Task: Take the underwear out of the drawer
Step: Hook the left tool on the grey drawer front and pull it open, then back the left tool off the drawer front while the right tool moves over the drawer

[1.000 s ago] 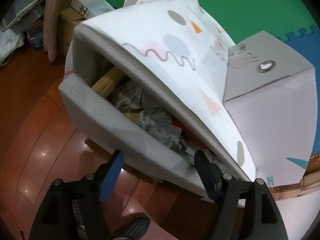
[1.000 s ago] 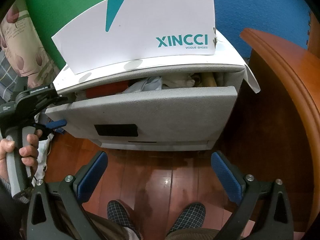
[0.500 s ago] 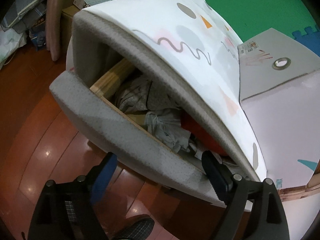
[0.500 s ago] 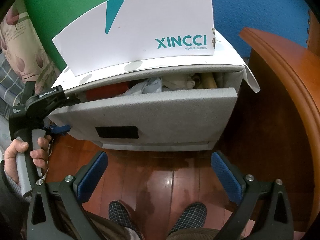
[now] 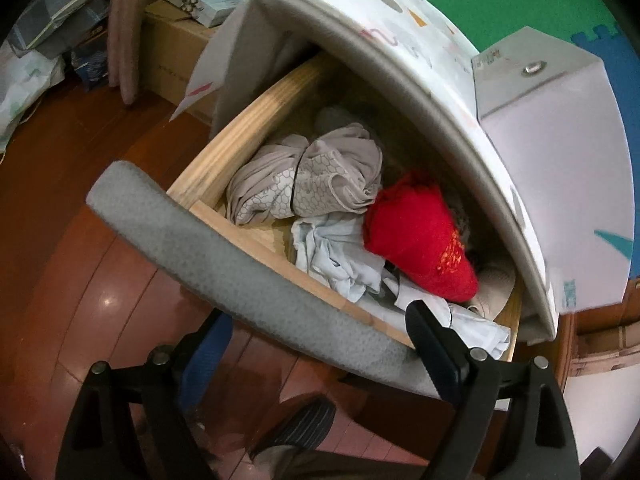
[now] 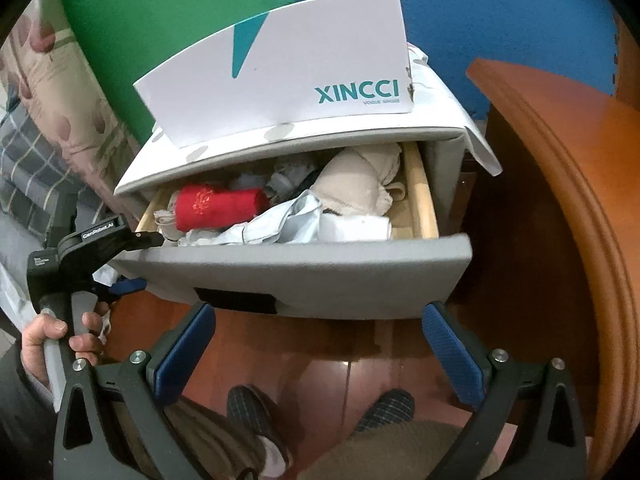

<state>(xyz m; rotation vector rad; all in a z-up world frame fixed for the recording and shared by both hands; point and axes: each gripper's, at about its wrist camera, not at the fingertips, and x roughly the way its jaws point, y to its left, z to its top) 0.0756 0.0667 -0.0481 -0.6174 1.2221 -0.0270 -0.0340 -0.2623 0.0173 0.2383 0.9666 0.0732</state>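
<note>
Since a second ago the drawer (image 6: 312, 276) has slid much farther out of the small cabinet (image 6: 280, 136), so the clothes that only peeked over its grey front now lie in full view. You have the opening step done; nothing is lifted out yet, so picking the underwear remains. In the left wrist view, a grey patterned bundle (image 5: 308, 180) sits mid-frame, a red rolled piece (image 5: 420, 240) just right of it and touching a pale blue crumpled garment (image 5: 340, 252) below; in the right wrist view a beige garment (image 6: 360, 184) lies toward the drawer's right end. Your left claw (image 5: 316, 344) has just been opening and stands spread about as wide as it goes, straddling the drawer's padded front at the bottom of the frame, one finger (image 5: 432, 348) inside by the blue cloth, the other outside; its pads press nothing. Your right claw (image 6: 316, 344) hangs wide and empty over the wooden floor (image 6: 320, 360), short of the drawer front.
</note>
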